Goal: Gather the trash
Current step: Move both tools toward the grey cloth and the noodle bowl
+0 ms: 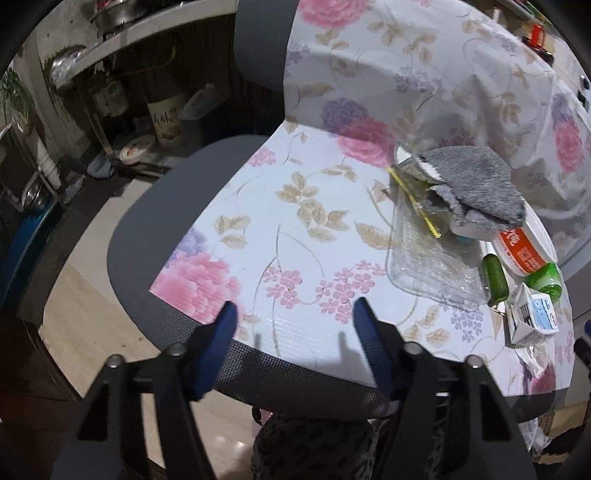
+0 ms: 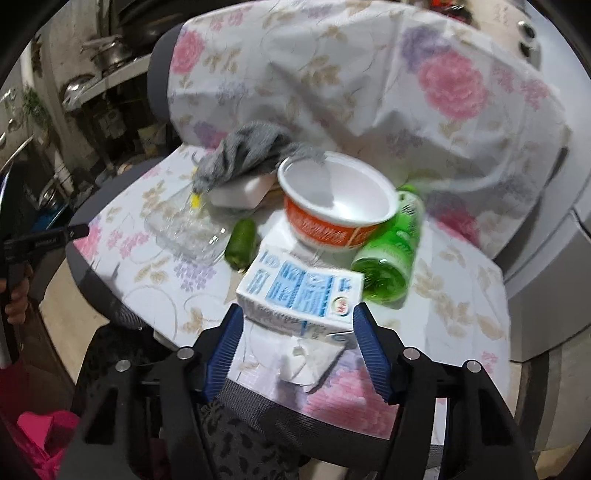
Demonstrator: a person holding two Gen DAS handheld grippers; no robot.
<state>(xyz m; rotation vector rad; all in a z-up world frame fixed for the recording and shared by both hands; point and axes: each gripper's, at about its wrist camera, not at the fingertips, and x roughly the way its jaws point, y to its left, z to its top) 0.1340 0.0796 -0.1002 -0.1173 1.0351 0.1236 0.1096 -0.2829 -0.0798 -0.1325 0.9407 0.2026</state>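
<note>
Trash lies on a chair seat covered by a floral cloth point(image 1: 295, 229). A white and blue milk carton point(image 2: 299, 291) lies flat at the front, also in the left wrist view point(image 1: 532, 317). My right gripper point(image 2: 297, 317) is open, its fingers on either side of the carton's near end, above a crumpled white tissue point(image 2: 306, 362). Behind stand an orange and white bowl point(image 2: 336, 206), a green bottle point(image 2: 391, 254), a small green piece point(image 2: 242, 240), a clear plastic tray point(image 1: 432, 258) and a grey cloth point(image 1: 476, 184). My left gripper point(image 1: 293, 317) is open and empty over the seat's front left.
A white foam box point(image 2: 240, 192) sits under the grey cloth, with a yellow stick point(image 1: 417, 203) beside it. Kitchen shelves with pots point(image 1: 110, 22) stand at the left. A pink bag point(image 2: 40, 435) lies on the floor at the lower left.
</note>
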